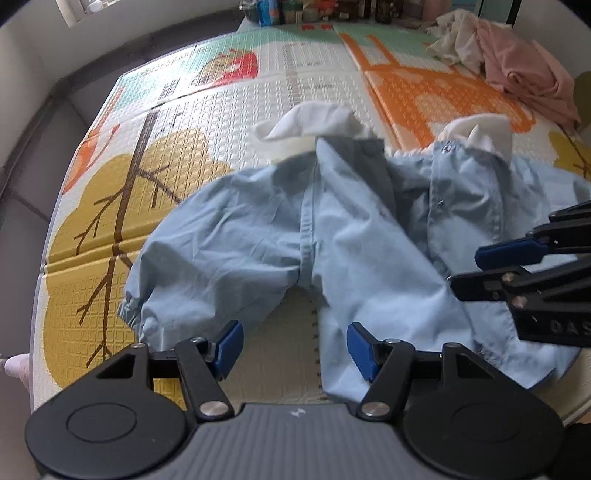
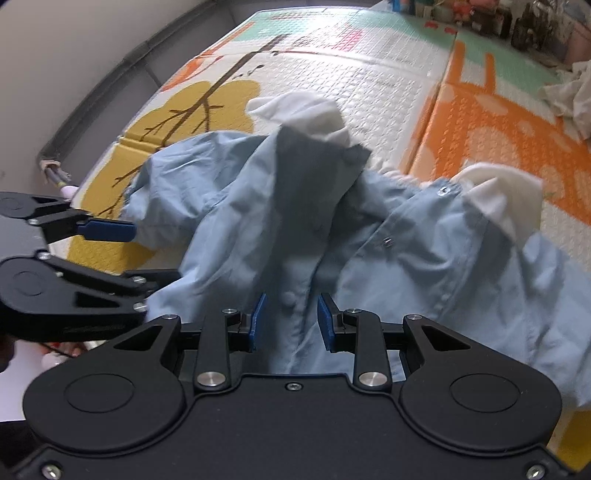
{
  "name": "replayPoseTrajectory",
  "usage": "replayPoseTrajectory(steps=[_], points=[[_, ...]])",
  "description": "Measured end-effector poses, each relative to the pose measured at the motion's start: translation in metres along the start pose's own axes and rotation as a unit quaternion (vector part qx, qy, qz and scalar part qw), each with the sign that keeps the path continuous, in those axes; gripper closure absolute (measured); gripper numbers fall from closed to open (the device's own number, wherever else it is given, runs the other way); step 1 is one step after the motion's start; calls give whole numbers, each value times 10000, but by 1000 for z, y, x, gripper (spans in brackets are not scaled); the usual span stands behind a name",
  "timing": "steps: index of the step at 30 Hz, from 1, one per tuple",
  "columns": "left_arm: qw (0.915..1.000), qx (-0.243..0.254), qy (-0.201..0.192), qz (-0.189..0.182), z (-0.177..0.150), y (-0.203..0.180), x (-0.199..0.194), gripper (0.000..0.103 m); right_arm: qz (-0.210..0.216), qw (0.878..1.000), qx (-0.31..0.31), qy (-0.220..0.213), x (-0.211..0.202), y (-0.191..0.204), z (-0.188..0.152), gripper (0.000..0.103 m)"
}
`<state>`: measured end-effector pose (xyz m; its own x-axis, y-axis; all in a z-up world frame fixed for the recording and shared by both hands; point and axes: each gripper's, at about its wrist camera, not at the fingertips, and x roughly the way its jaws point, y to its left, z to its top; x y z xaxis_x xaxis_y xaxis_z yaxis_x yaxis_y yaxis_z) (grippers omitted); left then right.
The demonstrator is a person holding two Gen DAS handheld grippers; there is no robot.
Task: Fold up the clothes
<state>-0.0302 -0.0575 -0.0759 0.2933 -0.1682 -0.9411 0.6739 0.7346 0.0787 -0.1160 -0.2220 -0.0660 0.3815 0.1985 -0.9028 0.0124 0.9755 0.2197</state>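
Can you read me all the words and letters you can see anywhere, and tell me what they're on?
"DAS": pale letters on the black body of the right gripper, cut off at the picture's edge.
Small dark marks printed on the play mat: too blurred to read.
Labels on the bottles and boxes at the far end: too small to read.

Left gripper (image 1: 295, 347) fingers spread wide; right gripper (image 2: 291, 323) fingers parted.

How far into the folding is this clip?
Early. The light blue shirt lies spread but rumpled on the play mat, no fold made. Both the left claw and right claw are open over it. A pile of clothes waits.
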Motion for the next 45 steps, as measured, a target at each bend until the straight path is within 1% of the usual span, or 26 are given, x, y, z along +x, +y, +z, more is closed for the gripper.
replayPoseTrajectory(steps=[3,8,10,15,19,23,27,29,34,38,42,45], points=[[9999,-9,126,114,-4,3,8,38,198,9997,-64,92,7,8,-5,75],[9992,-103,291,244,-11,12,20,38,341,9988,-221,270,24,26,-10,75],[9988,-162,357,279,-13,16,25,38,328,9985,-271,358,33,31,-11,75],[9983,-378,453,-19,-19,24,35,38,264,9983,-282,439,42,31,-11,75],[9976,-422,544,44,-23,24,41,38,212,9981,-289,502,49,32,-11,75],[9981,-455,411,38,-24,29,30,38,160,9978,-296,565,56,32,-11,75],[9989,-410,215,-20,-26,34,9,37,155,9987,-287,394,38,28,-8,75],[9991,-374,142,-112,-30,35,-2,36,159,9989,-298,332,29,27,-7,75],[9994,-229,36,-263,-47,28,-22,34,201,9988,-322,294,11,24,-12,75],[9994,-82,-7,-327,-63,19,-30,33,245,9983,-428,326,6,28,-19,75],[9984,-209,-77,-511,-79,12,-34,33,319,9977,-456,386,5,30,-26,75],[9981,-295,-140,-524,-87,5,-33,33,347,9973,-497,410,5,32,-28,75]])
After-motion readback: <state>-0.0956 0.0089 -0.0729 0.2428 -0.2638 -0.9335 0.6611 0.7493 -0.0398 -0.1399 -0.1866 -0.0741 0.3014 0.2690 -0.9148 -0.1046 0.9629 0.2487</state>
